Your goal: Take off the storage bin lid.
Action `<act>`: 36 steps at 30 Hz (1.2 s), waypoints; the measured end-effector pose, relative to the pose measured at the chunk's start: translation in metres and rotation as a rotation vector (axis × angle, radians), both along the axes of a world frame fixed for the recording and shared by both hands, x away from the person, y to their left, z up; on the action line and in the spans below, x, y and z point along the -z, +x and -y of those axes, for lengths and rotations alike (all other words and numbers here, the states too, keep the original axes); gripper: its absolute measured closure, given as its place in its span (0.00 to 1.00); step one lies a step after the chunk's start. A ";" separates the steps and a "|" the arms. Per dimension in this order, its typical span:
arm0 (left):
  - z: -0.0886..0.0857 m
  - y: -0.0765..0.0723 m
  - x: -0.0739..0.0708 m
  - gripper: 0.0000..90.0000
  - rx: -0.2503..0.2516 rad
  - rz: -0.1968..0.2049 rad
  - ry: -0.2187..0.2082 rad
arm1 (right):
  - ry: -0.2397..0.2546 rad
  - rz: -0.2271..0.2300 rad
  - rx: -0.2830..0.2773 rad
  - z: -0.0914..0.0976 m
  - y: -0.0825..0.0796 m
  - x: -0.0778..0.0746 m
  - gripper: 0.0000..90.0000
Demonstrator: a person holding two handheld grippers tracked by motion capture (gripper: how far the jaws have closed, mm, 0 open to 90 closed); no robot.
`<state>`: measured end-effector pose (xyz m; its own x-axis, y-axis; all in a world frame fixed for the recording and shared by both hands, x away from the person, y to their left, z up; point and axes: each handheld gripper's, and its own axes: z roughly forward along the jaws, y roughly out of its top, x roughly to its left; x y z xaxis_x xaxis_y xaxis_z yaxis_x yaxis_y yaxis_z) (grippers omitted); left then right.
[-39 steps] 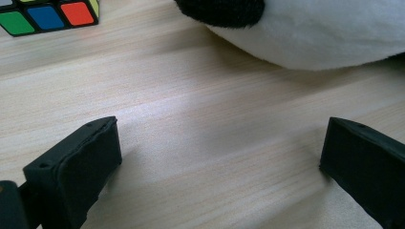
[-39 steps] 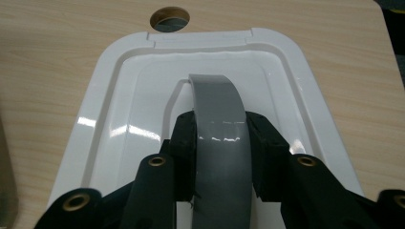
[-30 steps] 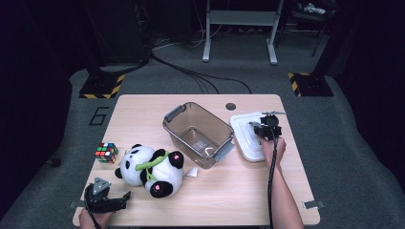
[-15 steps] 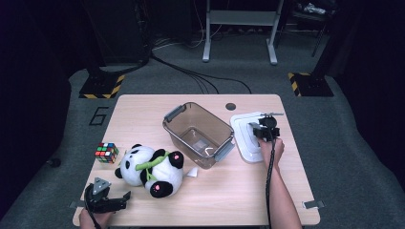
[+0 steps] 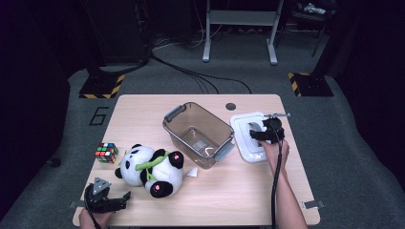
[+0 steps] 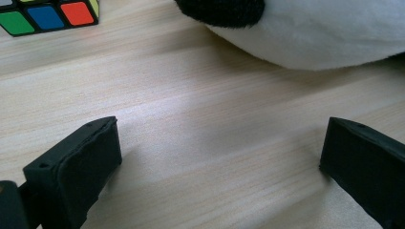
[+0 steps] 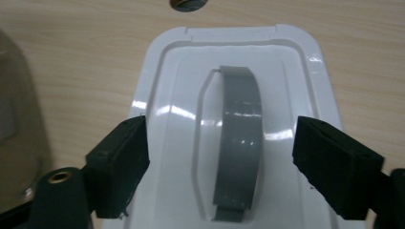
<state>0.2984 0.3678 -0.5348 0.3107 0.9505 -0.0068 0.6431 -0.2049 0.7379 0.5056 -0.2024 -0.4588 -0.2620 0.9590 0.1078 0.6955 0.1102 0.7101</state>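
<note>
A white lid (image 5: 242,138) lies flat at the table's right, beside a clear plastic bin (image 5: 217,124). My right gripper (image 5: 260,130) hovers over the lid. Its jaws have just been opening and now stand wide either side of the lid's (image 7: 167,95) grey strap handle (image 7: 241,138) without touching it; my right gripper (image 7: 219,138) is open. A panda plush (image 5: 150,164) lies on its side at front left. My left gripper (image 5: 122,200) rests open on the wood near the front edge, below the panda (image 6: 329,33), nothing between its jaws (image 6: 219,138).
A colour cube (image 5: 106,152) sits left of the panda and is in the top left corner (image 6: 47,14) of the left gripper view. A round cable hole (image 5: 230,106) lies behind the lid. The bin wall (image 7: 14,119) stands close on the right gripper's left.
The right gripper has shifted very slightly over the lid. The lid, bin, panda, cube and left gripper stay where they were.
</note>
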 end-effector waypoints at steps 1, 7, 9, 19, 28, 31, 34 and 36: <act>0.000 0.000 0.000 0.00 0.000 0.000 0.000 | 0.008 0.016 -0.030 0.000 -0.012 -0.002 0.13; 0.000 0.000 0.000 0.00 0.000 0.000 -0.001 | 0.003 0.019 -0.106 -0.004 -0.043 0.000 0.00; 0.000 0.000 0.000 0.00 0.000 0.000 0.000 | -0.002 0.022 -0.123 -0.007 -0.052 0.004 0.00; 0.000 0.000 0.000 0.00 0.001 -0.002 0.005 | 0.007 0.055 -0.168 -0.020 -0.095 0.020 0.00; 0.000 0.001 0.000 0.00 -0.006 0.005 -0.004 | -0.022 0.068 -0.146 -0.018 -0.130 0.048 0.00; 0.000 0.001 0.000 0.00 -0.005 0.003 0.000 | -0.065 0.054 -0.155 -0.018 -0.134 0.056 0.00; 0.000 0.000 0.000 0.00 -0.003 0.002 -0.003 | -0.083 0.049 -0.165 -0.018 -0.134 0.060 0.00; 0.000 0.000 -0.001 0.00 0.002 -0.007 -0.002 | -0.097 0.039 -0.162 -0.020 -0.134 0.064 0.00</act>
<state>0.2986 0.3682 -0.5337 0.3128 0.9498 -0.0113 0.6476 -0.2046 0.7340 0.3719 -0.1821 -0.5226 -0.4162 0.9093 0.0036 0.6354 0.2880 0.7165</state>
